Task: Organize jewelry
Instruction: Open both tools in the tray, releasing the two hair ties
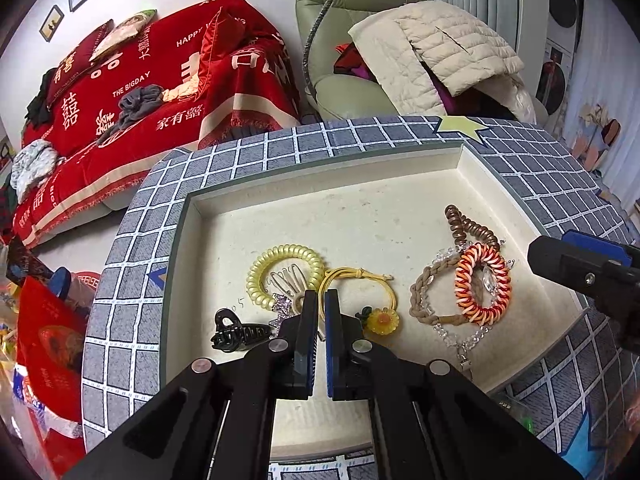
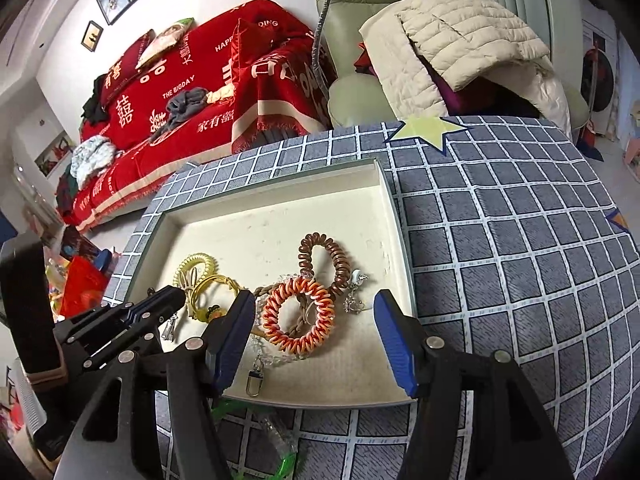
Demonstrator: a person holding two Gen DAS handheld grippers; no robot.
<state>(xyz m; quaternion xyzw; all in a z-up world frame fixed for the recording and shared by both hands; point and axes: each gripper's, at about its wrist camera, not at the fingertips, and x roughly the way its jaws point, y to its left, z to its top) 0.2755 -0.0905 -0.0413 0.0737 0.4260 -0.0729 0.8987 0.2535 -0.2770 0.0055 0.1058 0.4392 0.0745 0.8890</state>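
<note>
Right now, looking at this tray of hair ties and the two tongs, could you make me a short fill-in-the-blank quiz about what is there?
1. The right tongs are wide ____.
2. The black hair claw lies in the tray beside the ____ spiral hair tie.
3. The flower charm on the thin elastic is a ____.
4. The star on the checked cloth is pale ____.

Missing words: open; yellow; sunflower; yellow

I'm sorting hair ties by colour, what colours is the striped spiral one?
Orange-red and white-pink twisted stripes on the spiral hair tie; clearest in the right wrist view.
</note>
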